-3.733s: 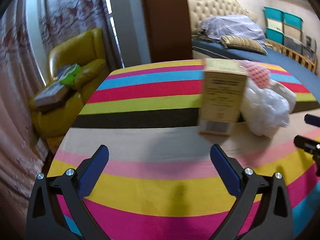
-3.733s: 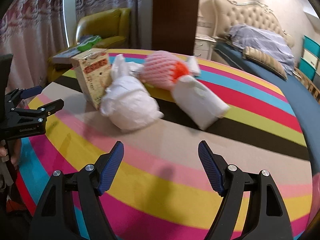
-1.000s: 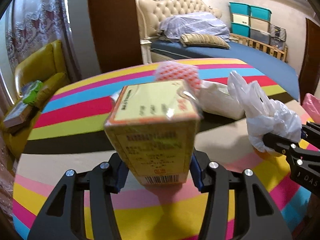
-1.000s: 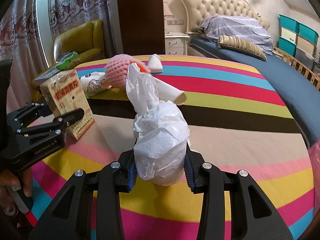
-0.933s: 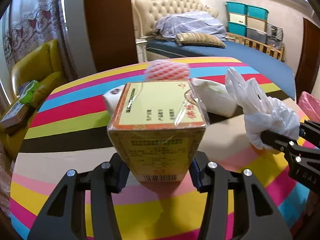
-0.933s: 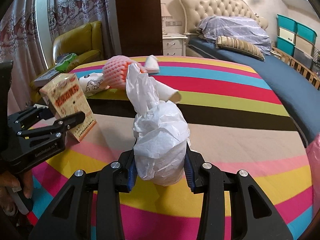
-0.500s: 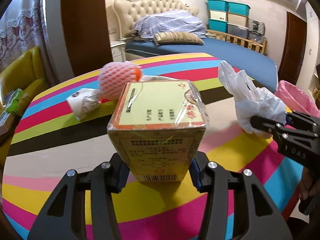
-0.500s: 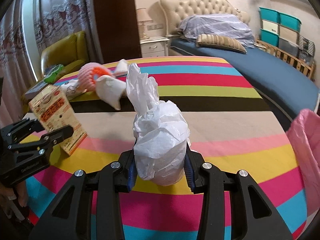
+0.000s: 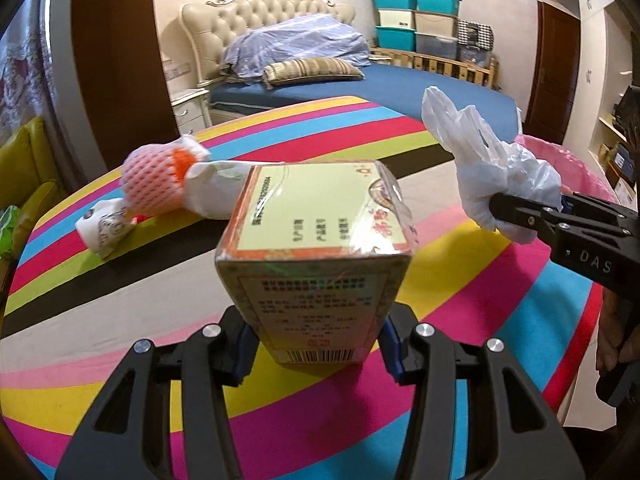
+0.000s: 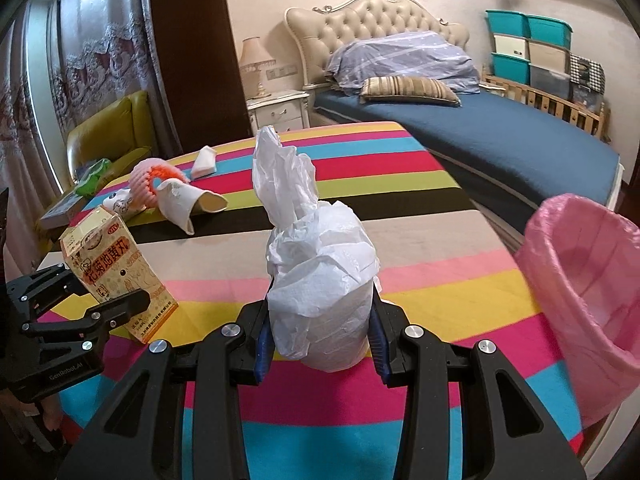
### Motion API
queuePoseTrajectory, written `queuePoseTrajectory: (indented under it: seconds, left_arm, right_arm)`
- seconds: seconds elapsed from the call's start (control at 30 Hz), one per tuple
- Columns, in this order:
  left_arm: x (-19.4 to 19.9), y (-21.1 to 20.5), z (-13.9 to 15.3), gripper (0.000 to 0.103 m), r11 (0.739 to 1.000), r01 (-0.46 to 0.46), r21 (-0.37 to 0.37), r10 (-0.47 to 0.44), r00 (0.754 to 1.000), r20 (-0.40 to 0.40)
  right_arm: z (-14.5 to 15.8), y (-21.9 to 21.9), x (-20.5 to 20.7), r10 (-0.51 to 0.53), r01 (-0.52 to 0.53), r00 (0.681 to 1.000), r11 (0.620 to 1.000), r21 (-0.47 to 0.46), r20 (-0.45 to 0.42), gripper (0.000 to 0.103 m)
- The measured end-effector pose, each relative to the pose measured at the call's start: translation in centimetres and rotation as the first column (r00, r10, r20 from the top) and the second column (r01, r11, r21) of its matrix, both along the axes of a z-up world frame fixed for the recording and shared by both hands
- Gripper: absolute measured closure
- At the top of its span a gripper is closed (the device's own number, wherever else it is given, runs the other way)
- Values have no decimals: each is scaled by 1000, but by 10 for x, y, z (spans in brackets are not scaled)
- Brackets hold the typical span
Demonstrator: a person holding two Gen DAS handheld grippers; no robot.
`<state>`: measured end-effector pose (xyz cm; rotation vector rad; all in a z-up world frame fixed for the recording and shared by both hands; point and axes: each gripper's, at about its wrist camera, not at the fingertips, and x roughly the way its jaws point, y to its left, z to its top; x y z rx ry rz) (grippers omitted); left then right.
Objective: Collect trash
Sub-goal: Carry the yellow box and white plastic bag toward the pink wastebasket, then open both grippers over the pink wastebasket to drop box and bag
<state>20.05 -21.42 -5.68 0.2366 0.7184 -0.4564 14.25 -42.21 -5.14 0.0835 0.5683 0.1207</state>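
A blue-sheeted bed (image 10: pixel 500 136) with a tufted cream headboard (image 10: pixel 372 20) fills the far side of the room, at twelve to two o'clock from the table. The table (image 10: pixel 420 216) itself wears a cloth of bright stripes. Just past its edge at three o'clock stands a bin lined with a pink bag (image 10: pixel 584 280), its mouth open. A yellow armchair (image 10: pixel 108 136) sits at ten o'clock by the curtains.

The right hand-held gripper (image 10: pixel 320 336) is clamped on a knotted white plastic bag (image 10: pixel 320 280), its blue pads pressed into the bulging lower part while the twisted top stands up above. The bag hangs over the table's near stripes, with the pink-lined bin near it at three o'clock.

The left hand-held gripper (image 9: pixel 316 344) is clamped on a yellow cardboard box (image 9: pixel 316 248) wrapped in clear film, gripped at its barcode end. In the right wrist view the box (image 10: pixel 116 276) is tilted, held above the table at nine o'clock from the white bag.

Well apart at the far side of the table, around eleven o'clock, lies a small heap: a crushed white paper cup (image 10: pixel 188 204), a pink foam fruit net (image 10: pixel 148 182) with orange showing inside, touching the cup, a second printed paper cup (image 9: pixel 104 228) just beside the net, and a scrap of white paper (image 10: pixel 204 162) a little beyond.
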Motion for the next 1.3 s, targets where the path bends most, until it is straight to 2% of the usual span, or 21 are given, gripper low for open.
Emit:
queuePoseTrajectory:
  seconds: [0.27,0.5,0.77,0.87,1.03,1.3]
  left_arm:
    - [-3,-30,2,55,998,68,-15,-69,997,-34]
    - [-1,-72,7,55,988,154,-32,-156,986,-66]
    - [-12,-120,18,55,968,247,-44,-249,968,-41]
    - [-14,-145,27,55,958,284,-46,-286,958,-30]
    - [-26,-193,43,55,927,373,-31,-373,928,14]
    - [-31,-268,51,55,885,464,-43,-463,886,27]
  right_arm:
    - [2,-34,-15,-62,62,998,998,6,7,65]
    - [13,-70,-34,-131,131,991,991,-7,37,65]
    - [17,-123,-55,-245,245,968,969,13,56,65]
    - [16,-143,-62,-289,288,956,957,23,59,65]
    - [16,-176,-71,-355,354,932,935,31,68,65]
    - [12,-222,-76,-425,424,903,905,29,65,65]
